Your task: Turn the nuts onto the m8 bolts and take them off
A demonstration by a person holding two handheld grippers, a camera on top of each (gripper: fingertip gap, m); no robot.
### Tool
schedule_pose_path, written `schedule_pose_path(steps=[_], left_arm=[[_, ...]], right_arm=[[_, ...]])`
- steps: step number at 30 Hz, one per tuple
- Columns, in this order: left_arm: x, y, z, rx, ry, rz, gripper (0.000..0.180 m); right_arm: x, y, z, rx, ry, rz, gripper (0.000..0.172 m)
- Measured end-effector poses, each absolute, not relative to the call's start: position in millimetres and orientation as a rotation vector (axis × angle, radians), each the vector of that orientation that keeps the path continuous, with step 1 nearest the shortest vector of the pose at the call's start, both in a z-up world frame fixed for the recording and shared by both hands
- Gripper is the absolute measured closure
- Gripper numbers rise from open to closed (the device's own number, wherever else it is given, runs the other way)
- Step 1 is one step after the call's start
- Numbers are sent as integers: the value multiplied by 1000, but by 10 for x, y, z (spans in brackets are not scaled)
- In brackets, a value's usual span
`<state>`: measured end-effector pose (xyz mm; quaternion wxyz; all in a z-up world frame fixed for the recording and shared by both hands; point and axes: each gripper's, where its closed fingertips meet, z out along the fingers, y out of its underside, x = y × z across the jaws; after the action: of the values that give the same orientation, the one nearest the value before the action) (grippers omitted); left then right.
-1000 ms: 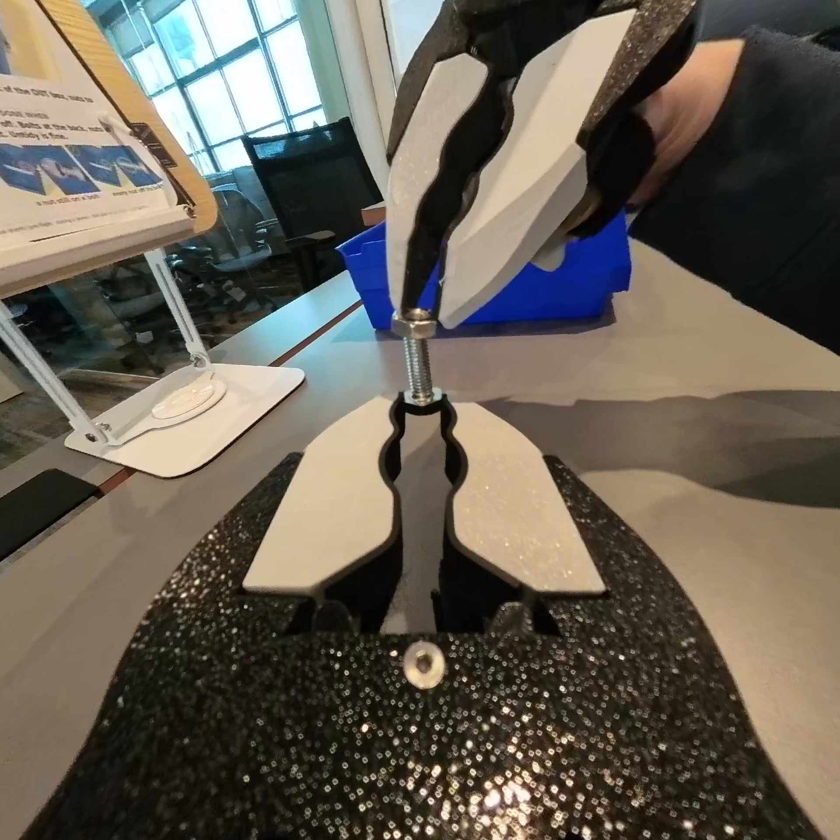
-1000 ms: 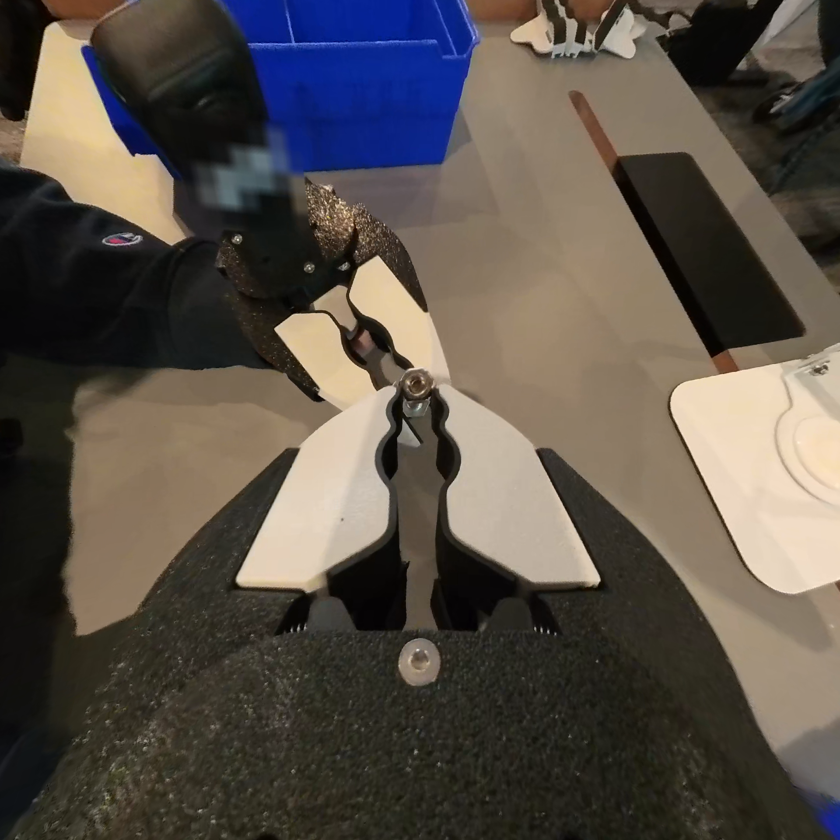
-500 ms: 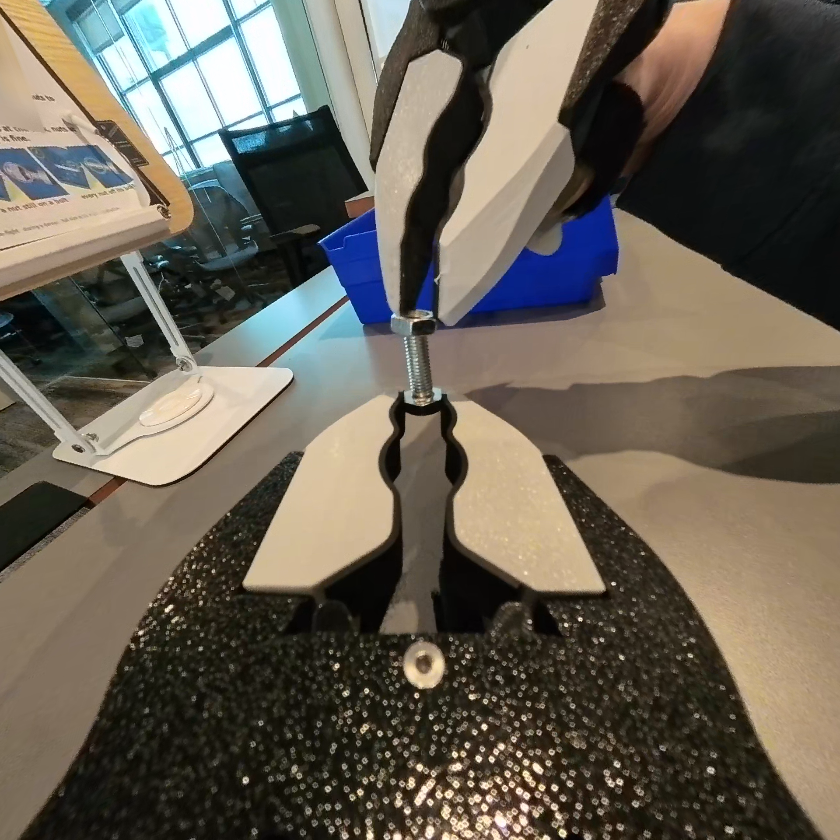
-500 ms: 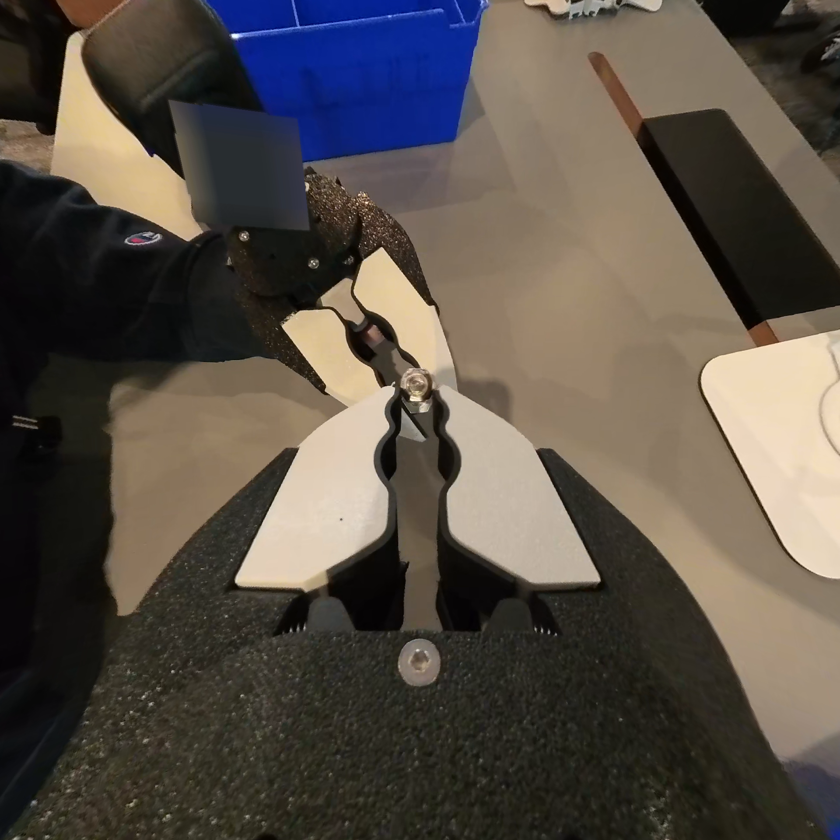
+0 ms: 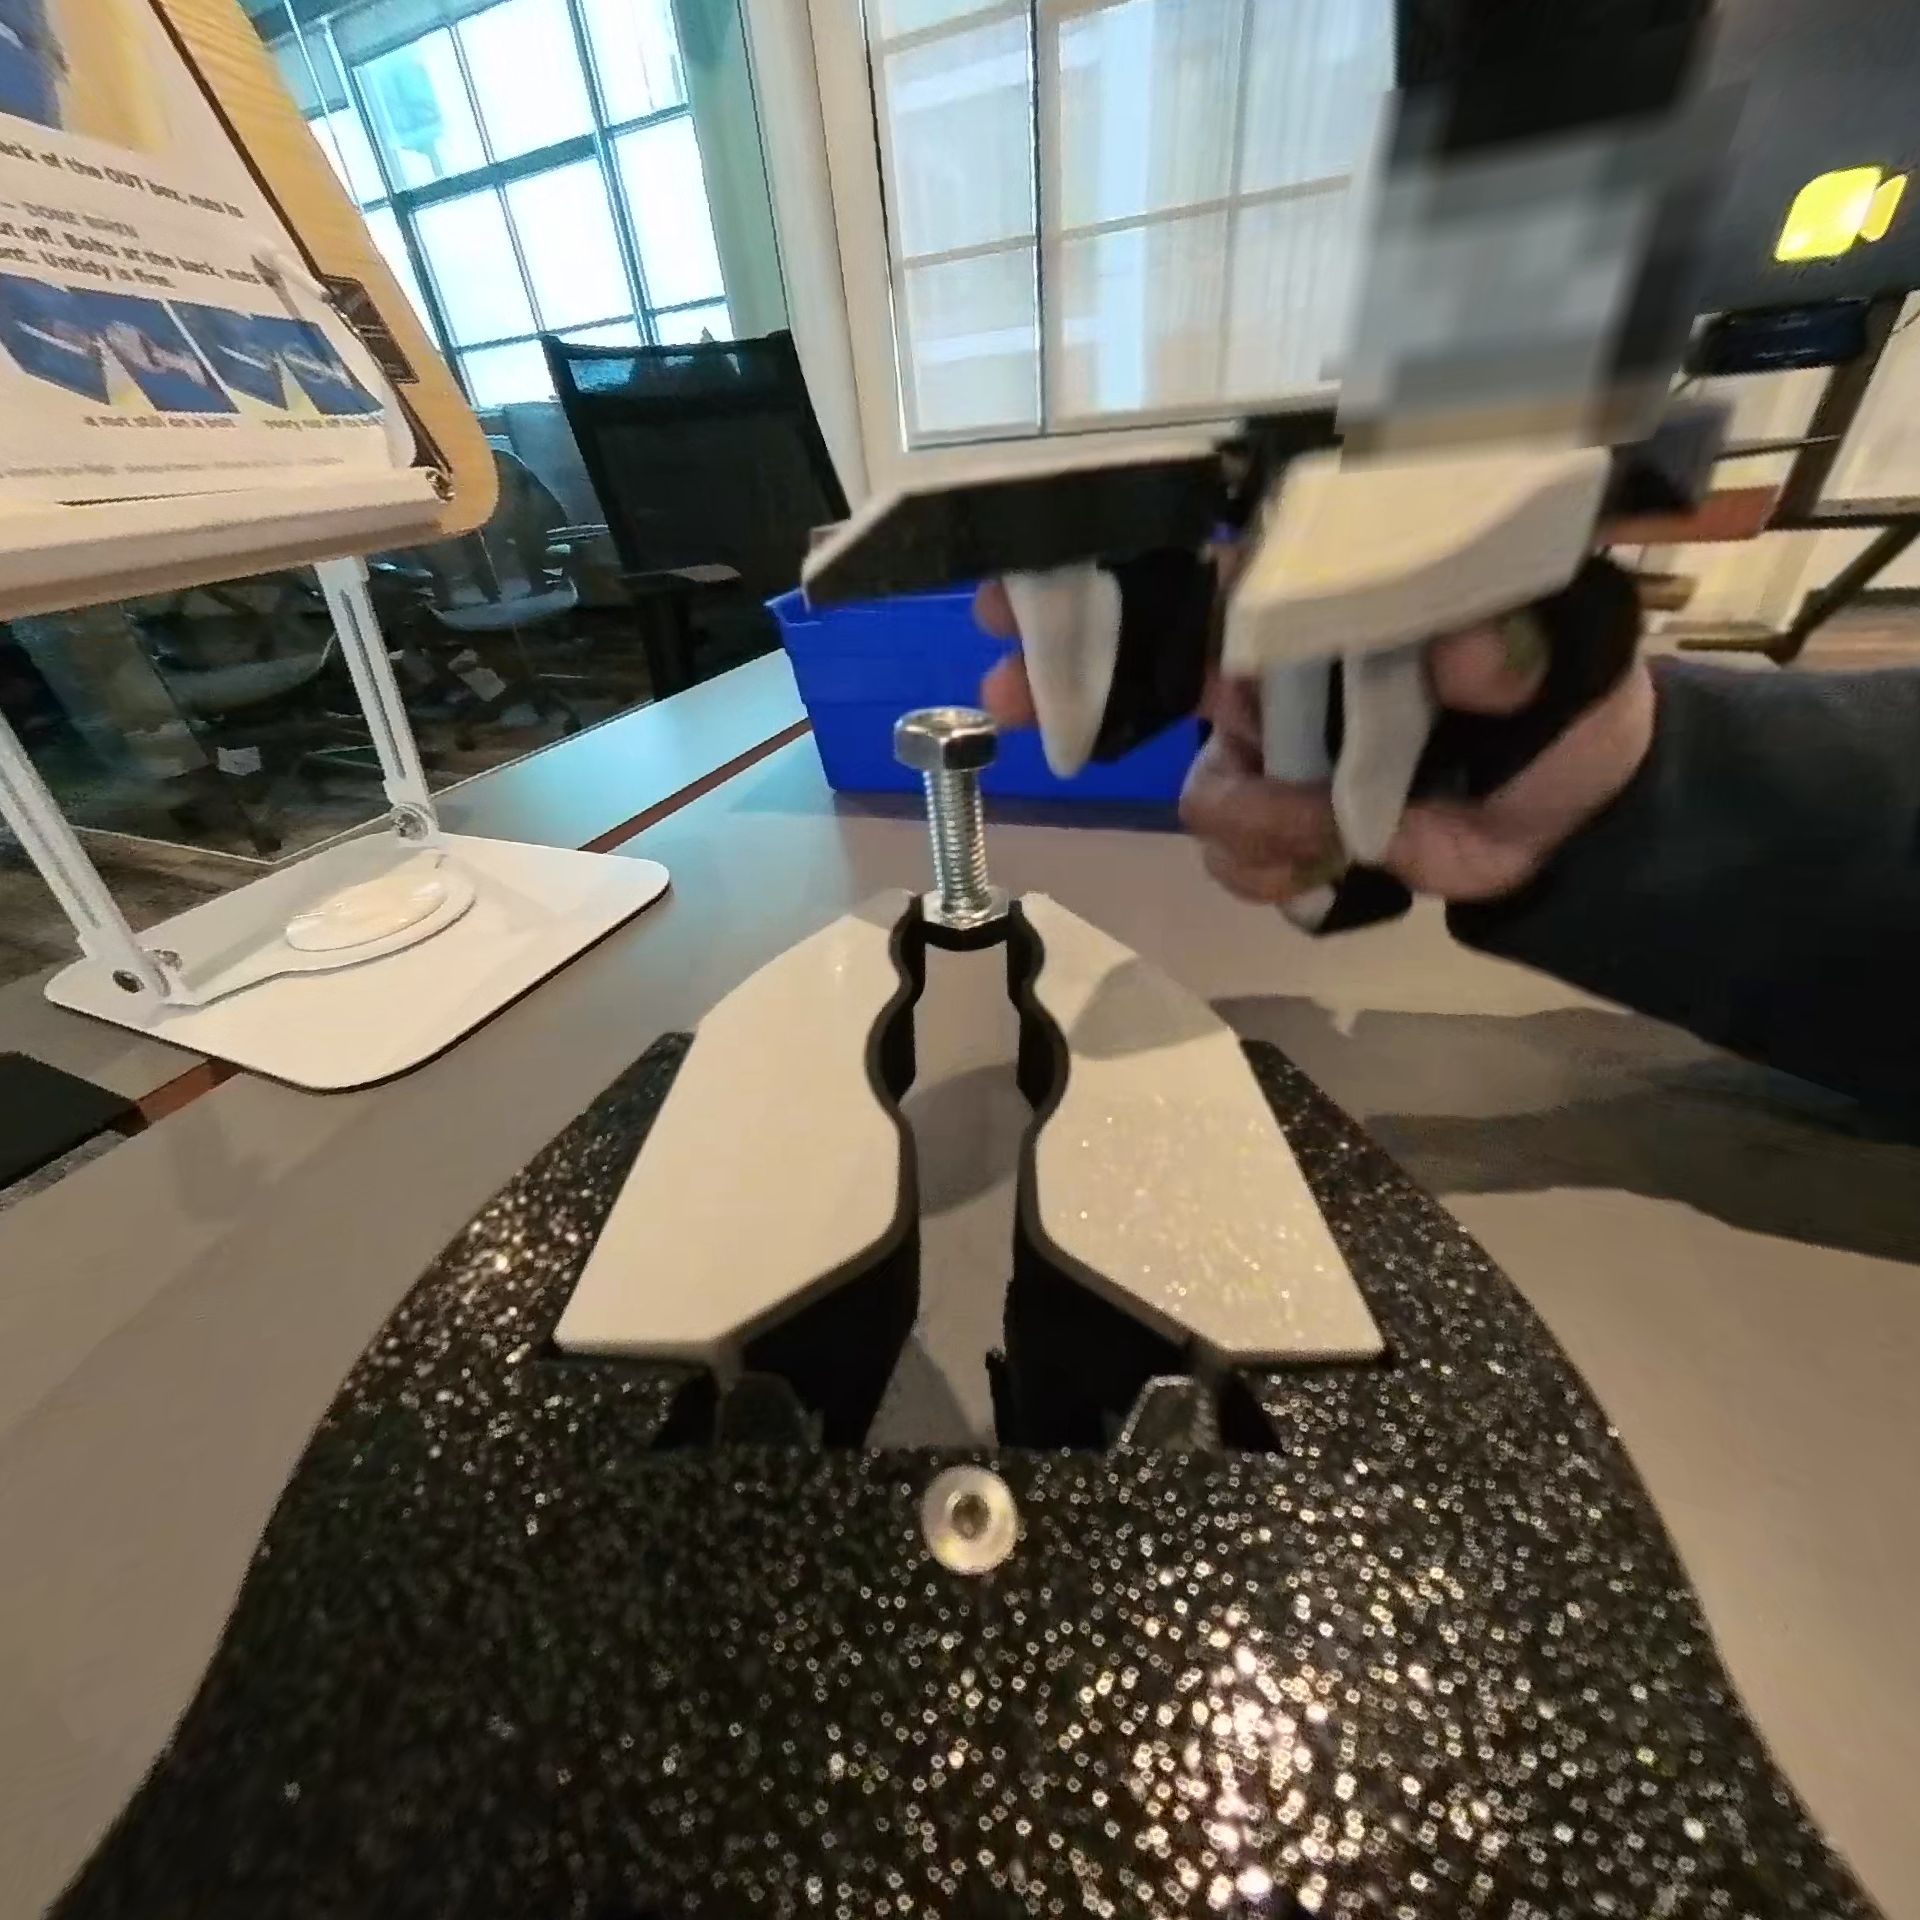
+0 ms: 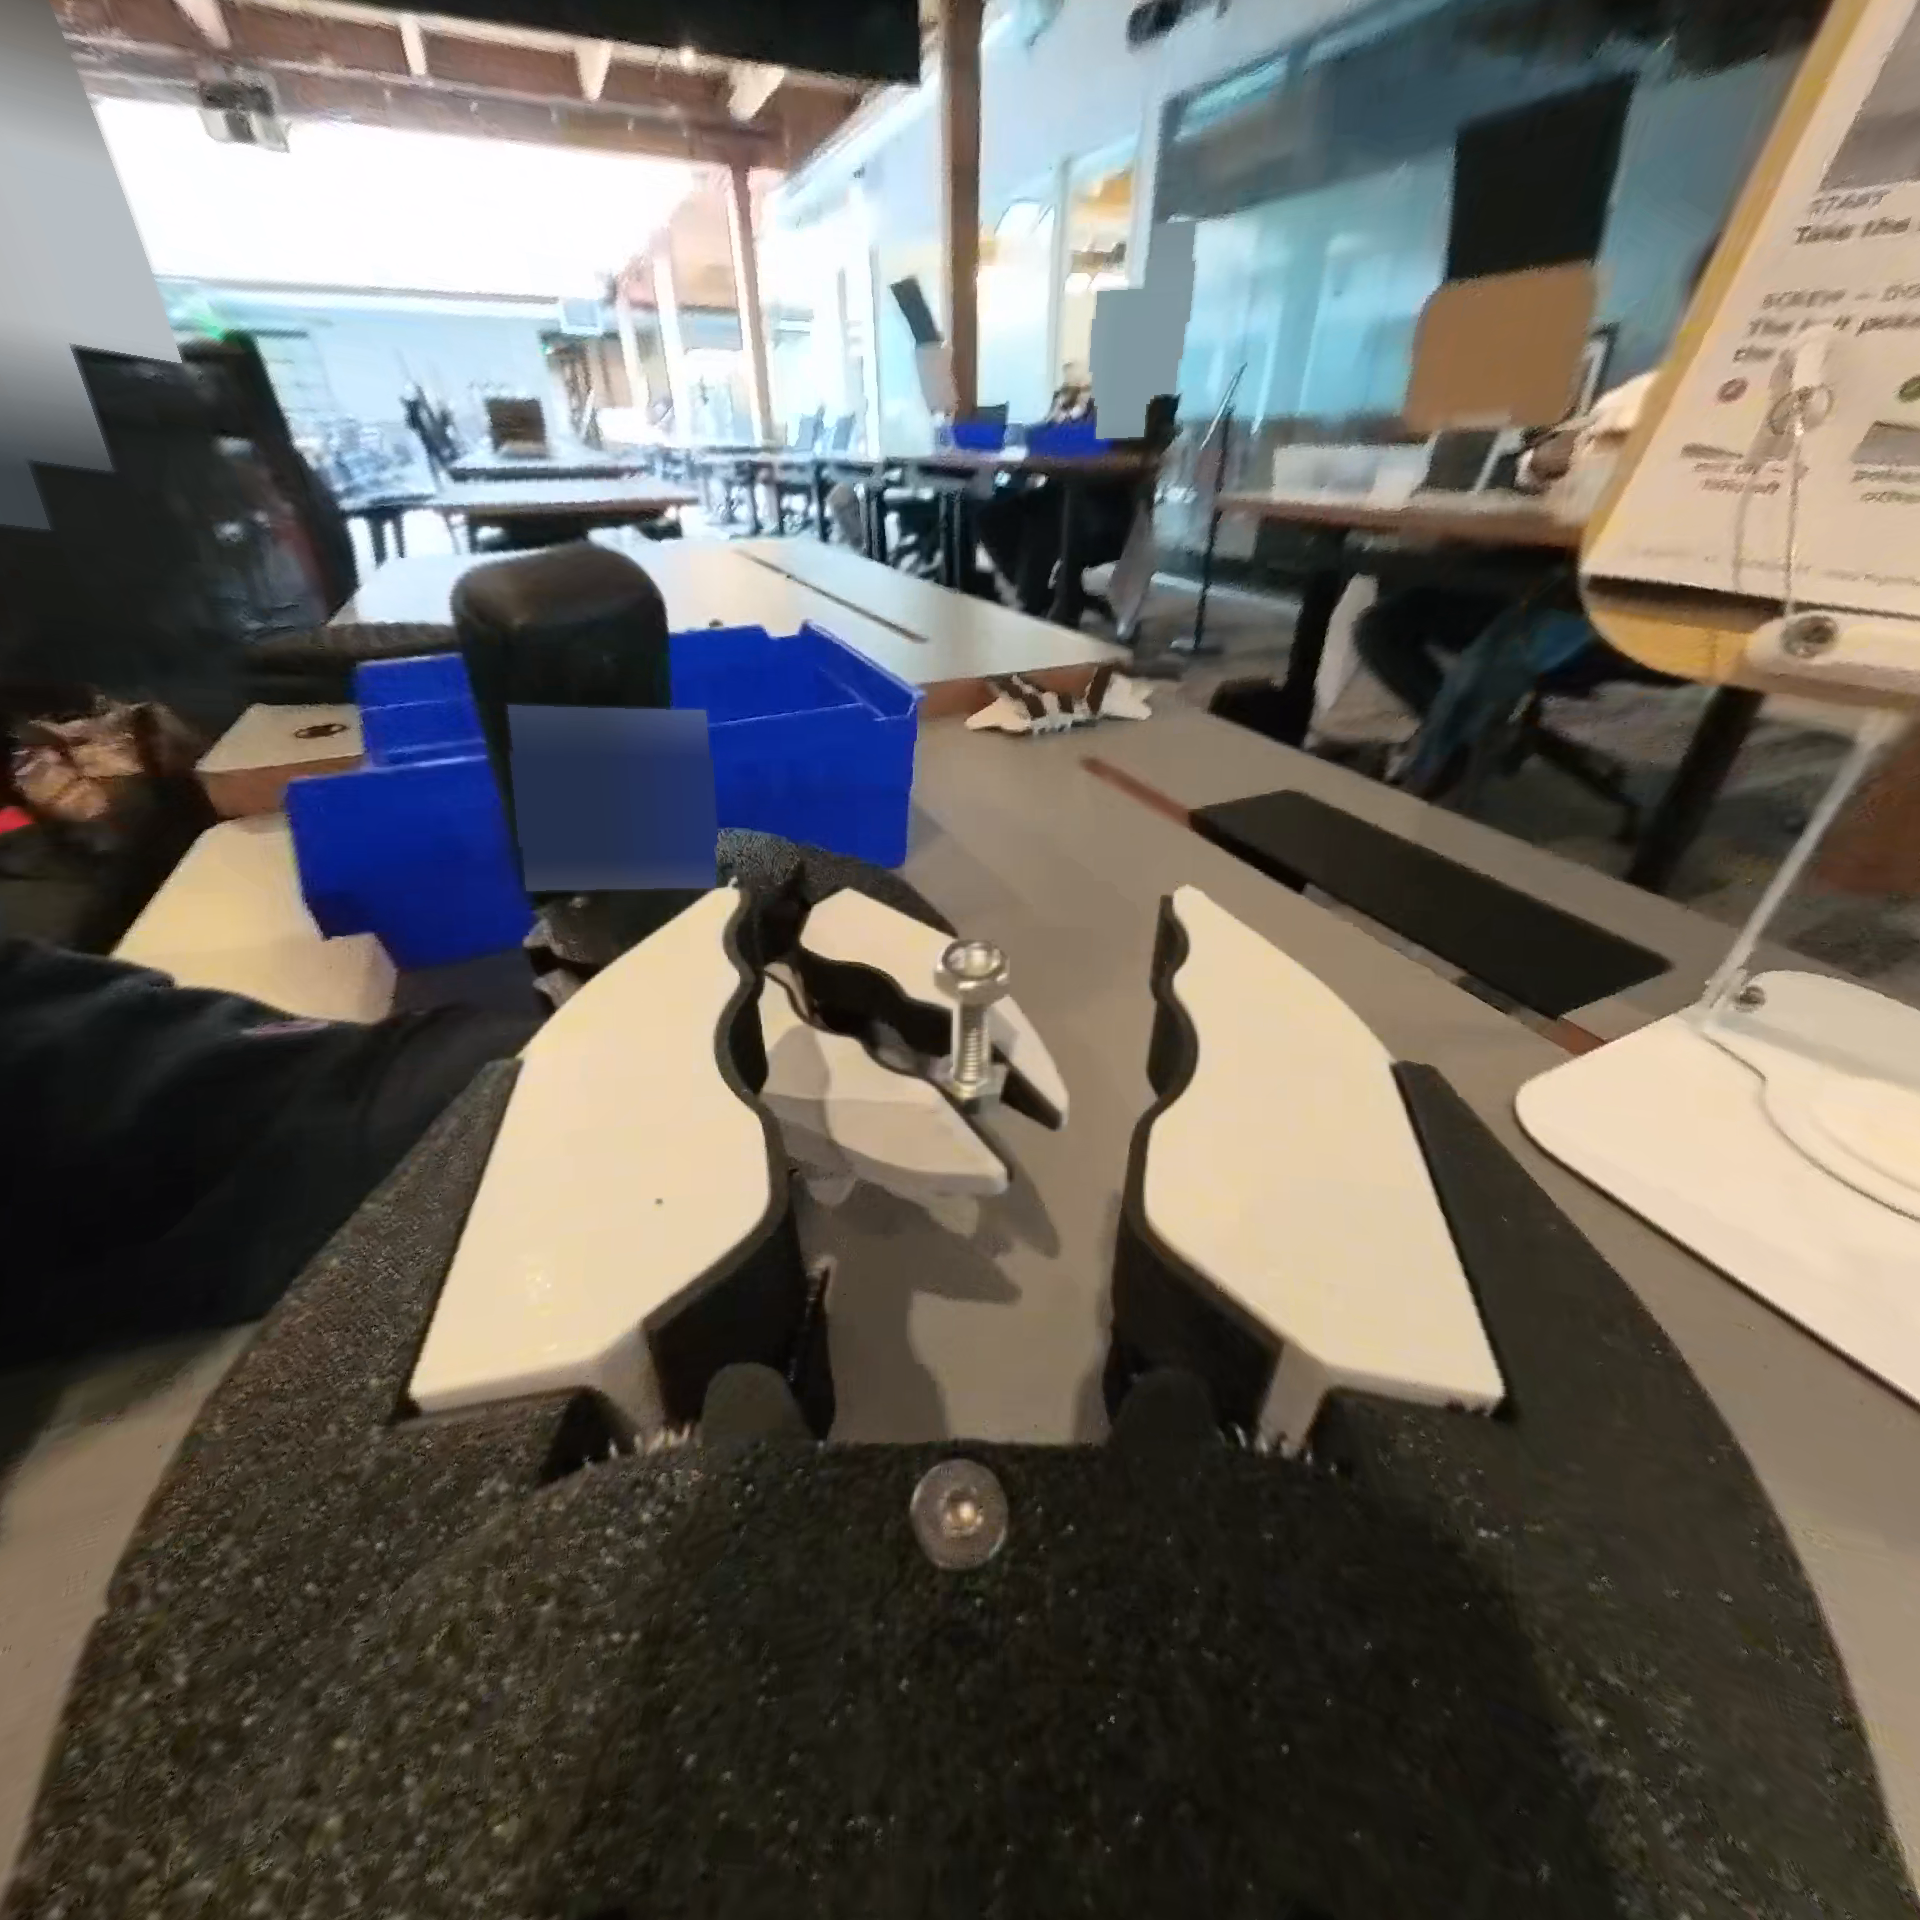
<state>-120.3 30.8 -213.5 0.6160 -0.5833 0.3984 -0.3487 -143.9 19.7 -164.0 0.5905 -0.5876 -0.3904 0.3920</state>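
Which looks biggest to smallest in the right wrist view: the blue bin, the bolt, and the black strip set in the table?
1. Blue bin
2. Black strip, though its slant makes this unsure
3. Bolt, clearly smallest

A blue bin stands on the grey table beyond the fingertips in the left wrist view. To their left sits the white base of a document stand carrying a printed sheet. Farther back, behind glass, is a black office chair. In the right wrist view a black pad lies ahead and to the right.
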Motion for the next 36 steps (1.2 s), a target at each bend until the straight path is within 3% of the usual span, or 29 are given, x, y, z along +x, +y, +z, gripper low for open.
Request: schedule_pose_path(steps=[18, 22, 29, 31, 33, 36], left_arm=[[-1239, 331, -2091, -1338, 871, -846, 166], [-1246, 342, -2091, -1346, 862, -856, 166], [-1217, 330, -2115, -1353, 888, -844, 166], [-1218, 331, -2116, -1353, 888, -843, 166], [-1226, 334, -2110, -1352, 881, -845, 166], [-1219, 326, -2114, -1353, 889, -854, 166]], right_arm=[[-1527, 45, -1739, -1283, -888, 873, 112], [-1510, -40, -1732, -1236, -931, 905, 129], [-1502, 76, -1759, -1264, -875, 834, 110], [-1521, 34, -1781, -1266, -918, 839, 114], [-1463, -7, -1776, -1253, -953, 849, 136], [-1374, 50, -1718, -1249, -882, 875, 127]])
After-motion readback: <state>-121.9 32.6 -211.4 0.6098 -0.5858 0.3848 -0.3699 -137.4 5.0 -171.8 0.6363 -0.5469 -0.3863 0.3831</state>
